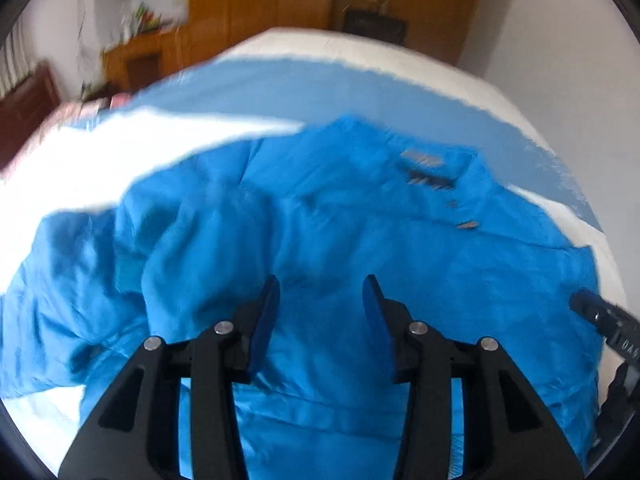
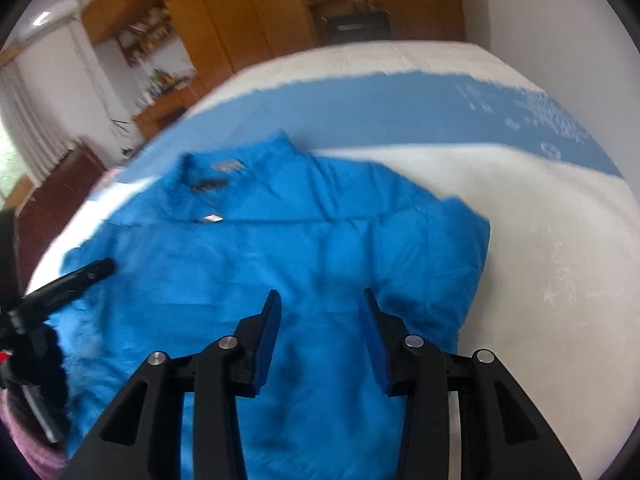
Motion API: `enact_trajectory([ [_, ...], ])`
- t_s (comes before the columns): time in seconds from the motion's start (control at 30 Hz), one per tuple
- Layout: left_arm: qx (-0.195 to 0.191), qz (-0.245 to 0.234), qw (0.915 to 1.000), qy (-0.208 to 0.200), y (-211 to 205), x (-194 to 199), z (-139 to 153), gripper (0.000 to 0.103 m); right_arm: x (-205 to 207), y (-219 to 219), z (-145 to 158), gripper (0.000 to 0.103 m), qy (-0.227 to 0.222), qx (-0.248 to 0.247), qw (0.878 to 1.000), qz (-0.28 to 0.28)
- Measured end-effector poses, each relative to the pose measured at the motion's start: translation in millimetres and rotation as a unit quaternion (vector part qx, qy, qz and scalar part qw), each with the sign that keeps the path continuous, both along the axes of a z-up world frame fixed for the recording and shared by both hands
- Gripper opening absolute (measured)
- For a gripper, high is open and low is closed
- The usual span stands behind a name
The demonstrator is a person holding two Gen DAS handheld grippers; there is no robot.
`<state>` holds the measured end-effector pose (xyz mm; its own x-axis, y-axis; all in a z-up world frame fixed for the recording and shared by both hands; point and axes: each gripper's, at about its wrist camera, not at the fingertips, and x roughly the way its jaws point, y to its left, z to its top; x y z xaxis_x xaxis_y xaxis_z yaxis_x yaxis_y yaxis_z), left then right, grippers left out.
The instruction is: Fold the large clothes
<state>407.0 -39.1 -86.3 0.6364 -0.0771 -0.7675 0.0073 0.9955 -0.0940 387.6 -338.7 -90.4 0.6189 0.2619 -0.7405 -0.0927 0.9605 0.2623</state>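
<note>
left claw (image 1: 322, 292) and right claw (image 2: 320, 306) part-open, empty, above blue jacket (image 1: 320, 220) on bed (image 2: 540, 240); step: between folds; next: grip an edge ahead

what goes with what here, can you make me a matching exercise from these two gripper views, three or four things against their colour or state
Things:
1. jacket
2. bed cover
3. wardrobe
4. left gripper

Colour or state:
a. brown wood, at the far wall
b. bright blue, spread out on the bed with its collar at the far side
c. white with a broad blue band across it
d. black with blue pads, jaws apart, nothing between them

Right pairs: 1-b, 2-c, 3-a, 4-d
</note>
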Motion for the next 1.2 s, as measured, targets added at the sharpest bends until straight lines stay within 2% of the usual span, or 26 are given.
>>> enact_trajectory([
  [0.07, -0.005, -0.017, 0.9997, -0.013, -7.4, -10.5, 9.8, 0.049, -13.0, 6.8, 15.0, 0.041, -0.001, -0.001, 1.0, 0.014],
  [0.13, -0.02, -0.038, 0.9991, 0.0, -14.8, -12.4, 7.6, 0.049, -19.9, 14.0, 18.3, 0.041, 0.008, 0.002, 0.999, 0.031],
  [0.2, -0.016, -0.054, 0.9981, 0.024, -22.6, -11.7, -3.5, 0.049, -21.9, 25.7, 11.2, 0.041, 0.029, -0.014, 0.999, 0.04],
  [0.3, 0.018, -0.046, 0.9977, 0.047, -24.6, -5.2, -23.0, 0.05, -15.8, 35.4, -9.4, 0.041, 0.052, -0.036, 0.997, 0.04],
  [0.37, 0.024, -0.051, 0.9969, 0.055, -24.6, -3.7, -29.1, 0.051, -13.7, 38.0, -22.9, 0.04, 0.059, -0.042, 0.997, 0.038],
  [0.53, 0.04, -0.05, 0.9965, 0.053, -26.2, -6.0, -33.5, 0.051, -21.2, 50.4, -34.7, 0.041, 0.032, -0.074, 0.997, 0.013],
  [0.8, 0.038, -0.047, 0.9973, 0.041, -23.6, -6.8, -34.9, 0.052, -20.9, 46.8, -32.9, 0.041, 0.022, -0.069, 0.997, 0.015],
  [0.87, 0.032, -0.041, 0.9977, 0.044, -20.4, -8.0, -30.5, 0.053, -22.4, 43.8, -24.4, 0.042, 0.027, -0.061, 0.997, 0.026],
  [0.9, 0.029, -0.035, 0.9979, 0.047, -17.7, -10.6, -26.2, 0.052, -25.1, 39.3, -14.0, 0.043, 0.023, -0.039, 0.998, 0.033],
  [0.97, 0.013, -0.027, 0.9989, 0.036, -6.9, -23.6, -8.4, 0.055, -31.5, 31.5, 9.3, 0.046, -0.007, -0.012, 0.999, 0.039],
  [1.0, 0.009, -0.022, 0.9994, 0.025, 0.3, -31.4, 1.3, 0.062, -38.3, 24.7, 27.0, 0.052, -0.034, -0.016, 0.999, 0.034],
  [1.03, 0.006, -0.014, 0.9998, 0.015, 9.4, -39.5, 10.9, 0.064, -42.5, 19.5, 36.7, 0.056, -0.051, -0.023, 0.998, 0.027],
  [1.1, -0.006, 0.014, 0.9999, -0.004, 43.2, -61.3, 31.1, 0.065, -47.9, 4.4, 53.0, 0.058, -0.071, -0.039, 0.997, 0.004],
  [1.13, -0.002, 0.03, 0.9995, -0.008, 58.0, -69.0, 36.4, 0.065, -47.1, -1.0, 55.6, 0.058, -0.071, -0.042, 0.997, -0.003],
  [1.2, 0.024, 0.093, 0.9953, -0.013, 102.8, -90.0, 44.3, 0.067, -44.2, -12.7, 57.3, 0.058, -0.063, -0.047, 0.997, -0.015],
])
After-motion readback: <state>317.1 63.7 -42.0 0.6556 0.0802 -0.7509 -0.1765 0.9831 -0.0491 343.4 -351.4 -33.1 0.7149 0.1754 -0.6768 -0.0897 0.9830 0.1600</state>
